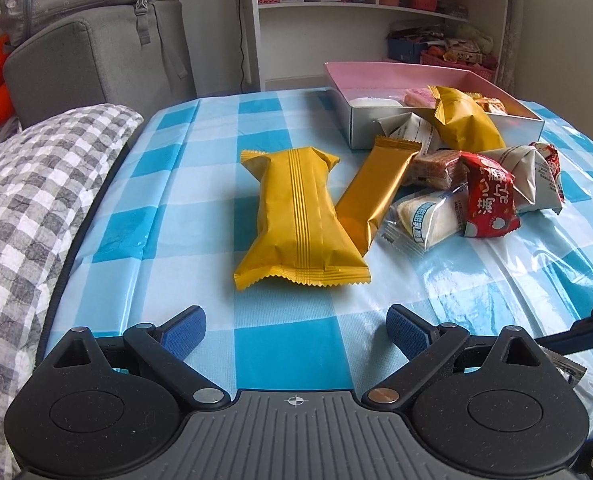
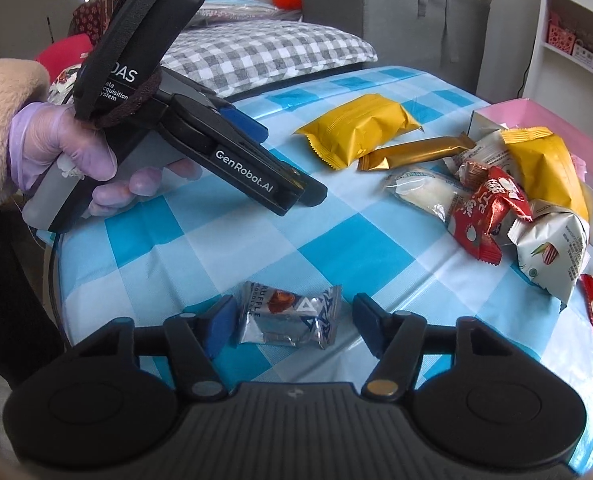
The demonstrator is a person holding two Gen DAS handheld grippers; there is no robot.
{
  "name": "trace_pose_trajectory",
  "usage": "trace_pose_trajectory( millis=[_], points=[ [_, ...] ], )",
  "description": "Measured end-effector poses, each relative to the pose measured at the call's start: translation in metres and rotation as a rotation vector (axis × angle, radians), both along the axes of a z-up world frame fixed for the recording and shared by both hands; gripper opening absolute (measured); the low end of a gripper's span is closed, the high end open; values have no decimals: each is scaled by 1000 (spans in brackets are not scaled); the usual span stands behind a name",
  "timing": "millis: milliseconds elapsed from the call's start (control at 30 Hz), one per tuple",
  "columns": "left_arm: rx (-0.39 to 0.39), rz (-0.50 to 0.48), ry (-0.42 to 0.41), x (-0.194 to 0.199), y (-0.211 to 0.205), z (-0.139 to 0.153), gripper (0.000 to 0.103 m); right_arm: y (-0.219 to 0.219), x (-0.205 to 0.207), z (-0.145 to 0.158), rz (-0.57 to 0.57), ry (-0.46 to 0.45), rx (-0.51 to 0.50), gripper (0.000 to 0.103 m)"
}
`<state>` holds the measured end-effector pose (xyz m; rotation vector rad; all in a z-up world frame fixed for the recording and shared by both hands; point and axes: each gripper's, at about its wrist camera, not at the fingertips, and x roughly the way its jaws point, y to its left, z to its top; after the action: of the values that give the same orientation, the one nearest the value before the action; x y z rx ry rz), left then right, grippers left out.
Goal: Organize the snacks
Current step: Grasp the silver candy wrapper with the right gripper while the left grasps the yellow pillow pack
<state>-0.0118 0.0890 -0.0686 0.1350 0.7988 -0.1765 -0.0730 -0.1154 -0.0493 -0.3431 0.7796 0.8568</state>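
Note:
My left gripper (image 1: 295, 332) is open and empty, a short way in front of a large yellow snack pack (image 1: 300, 216) on the blue checked tablecloth (image 1: 280, 352). Beside it lie a gold bar (image 1: 372, 192), a white wrapped cake (image 1: 428, 216), a red packet (image 1: 488, 200) and other snacks. A pink box (image 1: 400, 76) behind holds a few snacks. My right gripper (image 2: 288, 320) is open around a silver truffle candy (image 2: 288, 314) lying on the cloth; the left pad (image 2: 220, 324) is close to it. The left gripper (image 2: 256, 168) shows in the right wrist view.
A grey checked cushion (image 1: 28, 200) lies left of the table, with a grey sofa (image 1: 92, 64) behind. A white shelf unit (image 1: 376, 8) stands beyond the table. The snack pile (image 2: 516, 208) and the pink box (image 2: 508, 116) sit at the right.

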Motion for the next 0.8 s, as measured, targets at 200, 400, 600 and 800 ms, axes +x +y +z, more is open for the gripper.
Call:
trace_pose_trajectory(
  millis=[200,400,600,800],
  points=[
    [-21,14,-34,10,-1,6,98,-1,4,1,7,4,0,40],
    [-41,18,-42,25,-5,12,96,-4,11,4,-22,9,7,37],
    [-66,44,-32,37,-6,13,90,-10,22,7,-77,1,19,37],
    [-79,69,-17,46,-7,12,72,-16,30,8,-123,-8,25,36]
  ],
)
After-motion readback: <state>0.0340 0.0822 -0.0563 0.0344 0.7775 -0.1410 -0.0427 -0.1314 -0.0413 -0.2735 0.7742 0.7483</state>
